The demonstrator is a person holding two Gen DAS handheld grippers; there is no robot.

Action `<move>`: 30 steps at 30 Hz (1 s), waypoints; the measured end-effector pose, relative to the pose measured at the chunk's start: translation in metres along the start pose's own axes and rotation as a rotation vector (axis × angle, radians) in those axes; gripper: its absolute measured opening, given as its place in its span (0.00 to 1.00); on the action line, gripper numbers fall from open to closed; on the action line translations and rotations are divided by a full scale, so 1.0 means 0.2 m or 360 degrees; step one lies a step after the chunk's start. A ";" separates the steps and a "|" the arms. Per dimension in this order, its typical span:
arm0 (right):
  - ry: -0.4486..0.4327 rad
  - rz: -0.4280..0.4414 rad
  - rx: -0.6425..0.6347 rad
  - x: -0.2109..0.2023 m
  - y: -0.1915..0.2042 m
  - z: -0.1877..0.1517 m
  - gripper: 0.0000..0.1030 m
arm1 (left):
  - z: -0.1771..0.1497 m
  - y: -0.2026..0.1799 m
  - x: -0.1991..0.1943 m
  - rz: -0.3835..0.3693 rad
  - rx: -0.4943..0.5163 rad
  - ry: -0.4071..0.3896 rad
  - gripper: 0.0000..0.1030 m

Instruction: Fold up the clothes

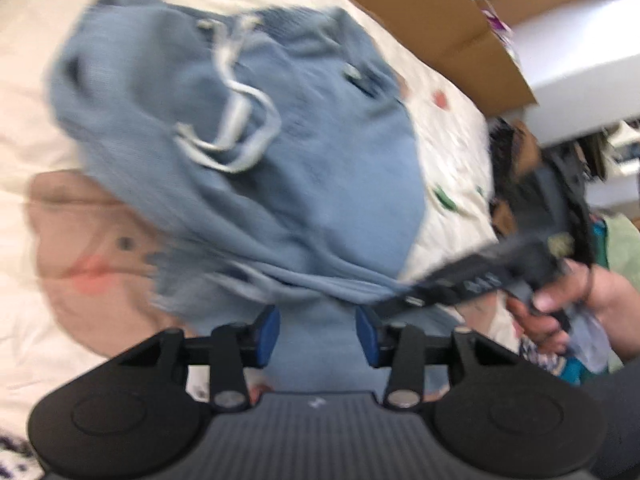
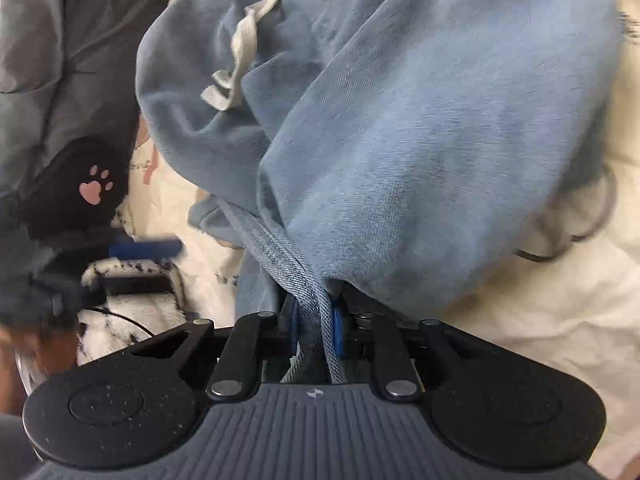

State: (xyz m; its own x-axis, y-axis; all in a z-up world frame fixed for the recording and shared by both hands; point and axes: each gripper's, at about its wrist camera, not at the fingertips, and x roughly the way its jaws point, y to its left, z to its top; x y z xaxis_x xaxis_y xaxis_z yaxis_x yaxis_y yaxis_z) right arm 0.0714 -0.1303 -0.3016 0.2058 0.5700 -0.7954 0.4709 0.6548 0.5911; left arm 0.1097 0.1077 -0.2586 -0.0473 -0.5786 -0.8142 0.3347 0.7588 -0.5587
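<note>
A light blue garment with a white drawstring hangs bunched above the cream bedspread; the left wrist view is motion-blurred. My left gripper is open, its blue pads wide apart with smooth blue cloth lying between them. My right gripper is shut on a stitched hem of the blue garment, which drapes away over it. In the left wrist view the right gripper comes in from the right, held by a hand, and pinches the cloth's edge.
A cardboard box stands beyond the bed's far edge. A pinkish printed figure marks the bedspread at the left. A grey padded garment and a black piece with a pink paw print sit left of the right gripper.
</note>
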 end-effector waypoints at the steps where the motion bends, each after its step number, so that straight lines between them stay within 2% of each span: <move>1: -0.0007 -0.0024 0.0007 -0.04 -0.03 -0.01 0.14 | 0.01 0.04 -0.02 0.0025 -0.0027 -0.0024 0.44; 6: -0.0065 -0.0143 0.0071 -0.21 -0.15 -0.06 0.14 | 0.05 0.16 -0.10 0.0120 -0.0121 -0.0126 0.46; 15: -0.0152 -0.0414 0.0136 -0.51 -0.36 -0.11 0.13 | 0.09 0.20 -0.08 0.0262 -0.0186 -0.0215 0.52; 25: -0.0317 -0.0752 0.0201 -0.80 -0.59 -0.06 0.13 | 0.12 0.30 -0.10 0.0354 -0.0293 -0.0334 0.54; 30: -0.0436 -0.0856 0.0271 -0.89 -0.71 0.00 0.06 | 0.14 0.33 -0.14 0.0380 -0.0334 -0.0401 0.54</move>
State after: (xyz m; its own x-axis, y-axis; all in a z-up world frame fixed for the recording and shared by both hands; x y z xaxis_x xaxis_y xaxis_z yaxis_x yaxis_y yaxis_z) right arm -0.0330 -0.3251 -0.2442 0.1036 0.0198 -0.9944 0.6952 0.7136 0.0866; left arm 0.1605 0.1658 -0.2683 0.2495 -0.4142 -0.8753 0.1078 0.9102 -0.3999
